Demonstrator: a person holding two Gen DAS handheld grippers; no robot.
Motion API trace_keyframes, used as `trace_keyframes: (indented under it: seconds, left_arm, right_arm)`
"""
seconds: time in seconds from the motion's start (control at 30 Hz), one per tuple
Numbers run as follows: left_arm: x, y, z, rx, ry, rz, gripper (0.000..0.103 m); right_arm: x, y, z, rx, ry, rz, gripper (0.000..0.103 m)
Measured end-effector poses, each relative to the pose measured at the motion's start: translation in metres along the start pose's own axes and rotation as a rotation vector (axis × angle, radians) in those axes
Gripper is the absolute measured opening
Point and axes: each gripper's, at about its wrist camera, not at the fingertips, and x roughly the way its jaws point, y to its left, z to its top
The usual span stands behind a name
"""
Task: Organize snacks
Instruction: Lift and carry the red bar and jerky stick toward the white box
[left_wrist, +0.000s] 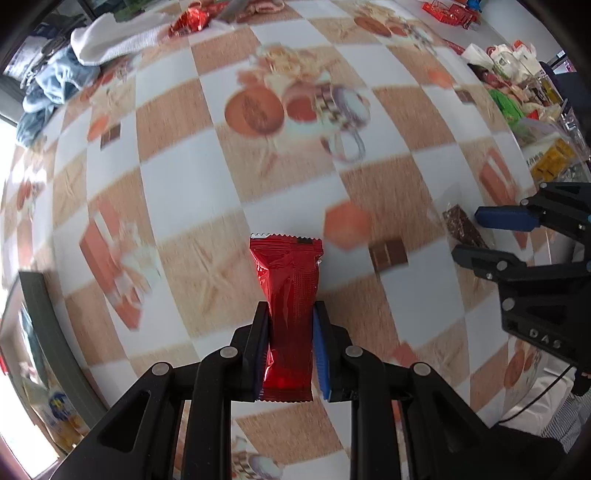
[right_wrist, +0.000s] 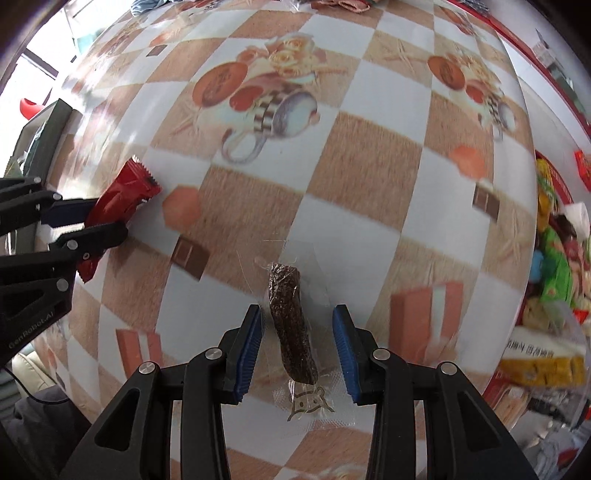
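Holding the red snack pack in the left gripper, jaws clamped on its lower half, pack off the table. Right gripper has jaws open astride the brown bar in clear wrap, which lies on the table mid-area, pads not touching yet. Risk imo: closing on loose film only, so the bar slips or twists out; foil pack is slick too.

A checkered cloth with printed cups and fruit covers the counter. At its far-left corner, a white towel lies on crumpled blue cloth.
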Motion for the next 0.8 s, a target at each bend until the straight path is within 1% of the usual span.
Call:
trace_keyframes:
  seconds: [0.07, 0.17, 0.33, 0.47, 0.5, 0.53, 0.57, 0.6, 0.67, 0.7, 0.8]
  left_arm:
    - [0.000, -0.002, -0.010, -0.005, 0.006, -0.008, 0.024]
    - [0.000, -0.007, -0.026, -0.003, 0.019, -0.022, 0.024]
    - [0.000, -0.014, -0.047, 0.017, 0.040, -0.028, 0.024]
    - [-0.005, -0.012, -0.061, 0.013, 0.055, -0.037, 0.024]
    - [-0.006, -0.009, -0.060, 0.011, 0.053, -0.041, 0.024]
    - [-0.009, -0.005, -0.060, 0.010, 0.050, -0.048, 0.024]
    - [-0.012, -0.001, -0.056, 0.011, 0.050, -0.053, 0.024]
    - [-0.015, 0.006, -0.053, 0.011, 0.045, -0.060, 0.024]
    - [-0.021, 0.006, -0.060, 0.015, 0.041, -0.070, 0.024]
    - [-0.025, 0.006, -0.065, 0.021, 0.039, -0.073, 0.024]
    - [-0.032, 0.006, -0.075, 0.047, 0.037, -0.072, 0.024]
  right_arm:
    - [0.001, -0.001, -0.012, 0.022, 0.013, 0.011, 0.041]
    - [0.000, 0.002, -0.021, 0.045, 0.025, 0.024, 0.041]
    - [0.000, 0.008, -0.019, 0.067, 0.049, 0.036, 0.041]
    - [0.004, 0.026, -0.030, 0.022, 0.077, 0.021, 0.041]
    - [0.004, 0.028, -0.032, 0.024, 0.081, 0.026, 0.040]
    - [0.003, 0.029, -0.033, 0.033, 0.084, 0.037, 0.035]
    - [0.002, 0.029, -0.034, 0.046, 0.087, 0.050, 0.028]
    - [0.001, 0.032, -0.038, 0.058, 0.090, 0.053, 0.028]
    - [-0.003, 0.039, -0.043, 0.068, 0.088, 0.071, 0.028]
    - [-0.007, 0.054, -0.048, 0.061, 0.084, 0.068, 0.028]
    - [-0.009, 0.060, -0.051, 0.051, 0.073, 0.059, 0.026]
